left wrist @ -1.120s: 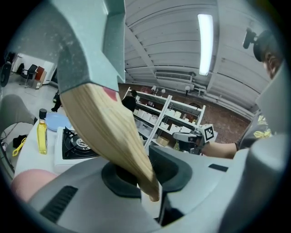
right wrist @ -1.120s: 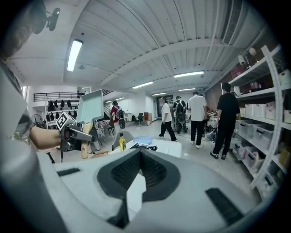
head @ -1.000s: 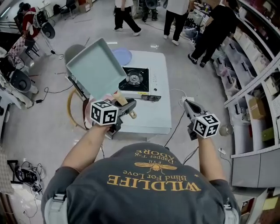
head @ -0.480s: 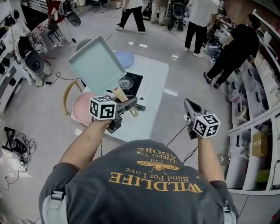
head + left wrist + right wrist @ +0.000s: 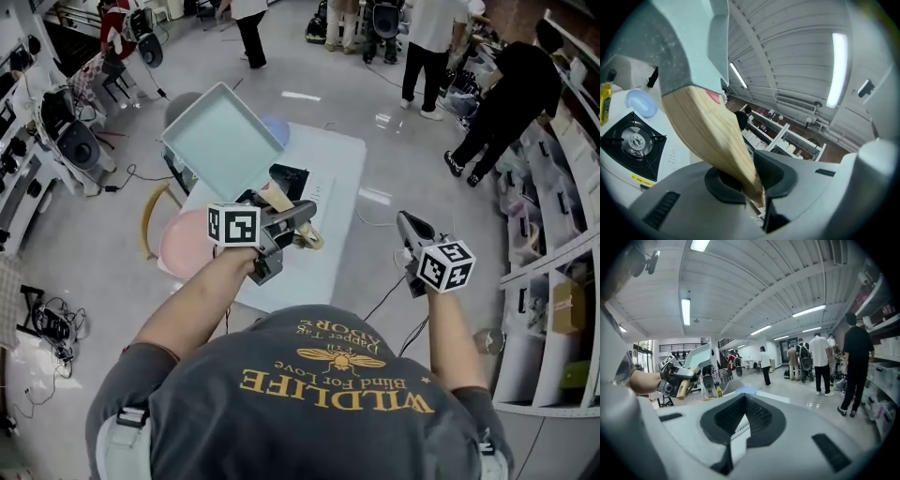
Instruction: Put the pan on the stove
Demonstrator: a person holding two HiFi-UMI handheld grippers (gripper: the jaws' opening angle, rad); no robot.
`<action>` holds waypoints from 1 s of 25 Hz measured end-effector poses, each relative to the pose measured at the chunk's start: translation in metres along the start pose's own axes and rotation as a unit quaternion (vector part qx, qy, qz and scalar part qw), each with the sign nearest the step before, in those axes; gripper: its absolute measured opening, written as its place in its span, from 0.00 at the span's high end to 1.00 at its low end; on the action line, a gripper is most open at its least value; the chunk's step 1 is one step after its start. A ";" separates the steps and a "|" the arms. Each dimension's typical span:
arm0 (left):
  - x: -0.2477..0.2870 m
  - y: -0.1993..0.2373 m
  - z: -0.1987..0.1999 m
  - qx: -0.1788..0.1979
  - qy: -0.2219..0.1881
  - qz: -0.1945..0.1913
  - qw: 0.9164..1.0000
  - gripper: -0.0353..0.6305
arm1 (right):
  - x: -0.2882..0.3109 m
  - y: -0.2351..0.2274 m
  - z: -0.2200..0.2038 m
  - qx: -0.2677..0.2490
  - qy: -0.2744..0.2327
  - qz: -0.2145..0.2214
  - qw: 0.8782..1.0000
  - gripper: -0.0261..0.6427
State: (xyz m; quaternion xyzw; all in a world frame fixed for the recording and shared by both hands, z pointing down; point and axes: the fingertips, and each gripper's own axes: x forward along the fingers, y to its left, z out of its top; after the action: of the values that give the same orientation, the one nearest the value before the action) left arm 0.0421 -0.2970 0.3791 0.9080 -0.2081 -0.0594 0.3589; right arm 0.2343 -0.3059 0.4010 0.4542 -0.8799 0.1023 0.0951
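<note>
A pale teal square pan (image 5: 225, 141) with a wooden handle (image 5: 278, 199) hangs tilted in the air above the table's left part. My left gripper (image 5: 295, 220) is shut on that handle, and the left gripper view shows the handle (image 5: 712, 136) wedged between the pads of this gripper (image 5: 750, 183). The black stove (image 5: 288, 178) sits on the white table (image 5: 328, 225), partly hidden behind the pan; its burner (image 5: 630, 140) lies below and to the left of the pan (image 5: 679, 42). My right gripper (image 5: 410, 228) is off the table's right side, shut and empty (image 5: 740, 427).
A blue plate (image 5: 641, 102) and a yellow bottle (image 5: 604, 98) lie past the stove. A pink stool (image 5: 187, 246) stands at the table's left. Several people stand at the far end of the room. Shelves (image 5: 553, 234) line the right side.
The left gripper has carried the pan right and nearer the stove, so it now covers part of the stove in the head view. The right gripper has hardly moved.
</note>
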 end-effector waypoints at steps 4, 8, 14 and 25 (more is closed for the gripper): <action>0.014 0.010 0.014 -0.058 -0.008 -0.036 0.998 0.86 | 0.008 0.001 0.004 0.000 0.006 -0.018 1.000 0.96; 0.023 0.036 0.025 -0.086 -0.006 -0.043 0.995 0.86 | 0.028 -0.006 0.024 -0.013 0.002 -0.043 0.999 0.96; 0.056 0.066 0.018 -0.132 0.004 -0.042 0.990 0.86 | 0.055 -0.033 0.046 -0.031 -0.012 -0.070 0.997 0.96; 0.111 0.107 -0.008 -0.226 -0.039 -0.047 0.972 0.86 | 0.088 -0.055 -0.005 -0.014 0.028 -0.057 0.998 0.96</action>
State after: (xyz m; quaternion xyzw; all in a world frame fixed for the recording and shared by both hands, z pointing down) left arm 0.1088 -0.4081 0.4619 0.8092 -0.1604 -0.1571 0.5429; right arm 0.2291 -0.4043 0.4337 0.4993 -0.8509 0.0971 0.1315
